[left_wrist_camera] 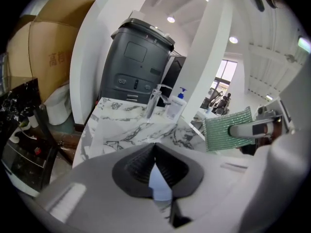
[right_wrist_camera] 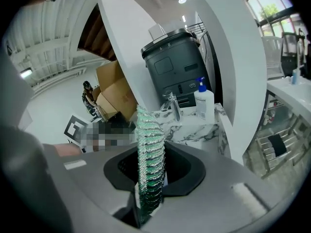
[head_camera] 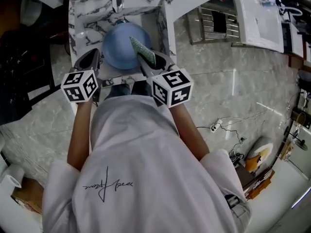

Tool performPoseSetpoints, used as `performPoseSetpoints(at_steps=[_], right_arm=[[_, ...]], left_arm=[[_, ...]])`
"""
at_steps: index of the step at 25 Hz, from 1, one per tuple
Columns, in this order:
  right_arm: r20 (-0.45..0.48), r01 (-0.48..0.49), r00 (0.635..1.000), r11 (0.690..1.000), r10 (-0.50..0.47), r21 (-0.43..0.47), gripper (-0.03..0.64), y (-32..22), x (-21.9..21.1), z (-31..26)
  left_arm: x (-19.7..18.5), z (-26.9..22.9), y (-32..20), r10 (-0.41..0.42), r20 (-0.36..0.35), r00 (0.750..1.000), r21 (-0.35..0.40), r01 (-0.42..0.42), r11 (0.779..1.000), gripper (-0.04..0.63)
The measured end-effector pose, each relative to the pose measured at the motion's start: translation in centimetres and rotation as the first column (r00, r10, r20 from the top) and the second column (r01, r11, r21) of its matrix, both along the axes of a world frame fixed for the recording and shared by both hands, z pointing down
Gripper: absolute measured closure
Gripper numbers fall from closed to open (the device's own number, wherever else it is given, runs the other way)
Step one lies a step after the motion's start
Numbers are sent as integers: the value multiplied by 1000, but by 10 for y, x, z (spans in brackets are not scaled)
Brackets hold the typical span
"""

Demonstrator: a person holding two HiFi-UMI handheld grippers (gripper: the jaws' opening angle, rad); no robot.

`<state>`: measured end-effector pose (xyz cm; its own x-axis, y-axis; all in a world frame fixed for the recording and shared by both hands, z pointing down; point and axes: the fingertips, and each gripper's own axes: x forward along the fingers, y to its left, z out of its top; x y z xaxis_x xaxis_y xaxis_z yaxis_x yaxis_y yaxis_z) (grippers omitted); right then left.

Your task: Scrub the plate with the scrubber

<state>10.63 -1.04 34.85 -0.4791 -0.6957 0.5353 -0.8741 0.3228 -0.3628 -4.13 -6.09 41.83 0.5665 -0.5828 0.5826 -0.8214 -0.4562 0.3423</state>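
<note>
Right gripper (head_camera: 149, 63) is clenched on the green scrubber (head_camera: 142, 49). In its own view the mesh pad stands on edge between the two jaws, pinched low down, with most of it sticking out past the tips. I hold it over the sink (head_camera: 87, 13), on that basin's right half, with its free end pointing toward the faucet (head_camera: 118, 1) at the sink's back rim.

Left gripper (head_camera: 90, 59) sits at the sink's left front, jaws closed on the blue plate (head_camera: 121, 47). A thin blue sliver of its rim shows between the pads in the left gripper view. The plate hangs above the middle of the sink.

From the head view the scrubber overlaps the plate's right side. Whether it touches the plate's face or hangs just beside it I cannot tell. In the left gripper view it shows up off to the right, apart from the pinched rim.

A soap bottle (left_wrist_camera: 177, 103) stands on the sink's back ledge, just beside the faucet.
</note>
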Motion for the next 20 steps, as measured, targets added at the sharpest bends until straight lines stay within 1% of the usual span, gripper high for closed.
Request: performPoseSetpoints(at_steps=[5, 9, 13, 16, 17, 18, 20], right_arm=[[20, 53, 998, 997, -52, -50, 560, -9, -11, 15], [72, 160, 985, 985, -155, -70, 560, -15, -30, 23], [83, 244, 968, 964, -236, -104, 560, -16, -42, 36], [188, 304, 943, 941, -275, -148, 560, -15, -55, 40], [207, 315, 937, 936, -281, -158, 560, -16, -58, 43], [205, 321, 936, 932, -286, -166, 560, -18, -59, 47], [170, 321, 941, 929, -292, -183, 560, -21, -57, 56]], left_arm=[[-5, 26, -9, -27, 31, 999, -52, 28, 998, 600], [-6, 46, -16, -38, 45, 998, -89, 42, 995, 600], [-5, 74, -18, -26, 72, 997, -144, 36, 989, 600], [-6, 94, -21, -21, 82, 996, -186, 36, 982, 600], [-7, 100, -22, -17, 89, 996, -196, 34, 980, 600], [-8, 107, -24, -13, 98, 995, -206, 33, 978, 600], [-10, 117, -26, -20, 105, 994, -229, 44, 972, 600]])
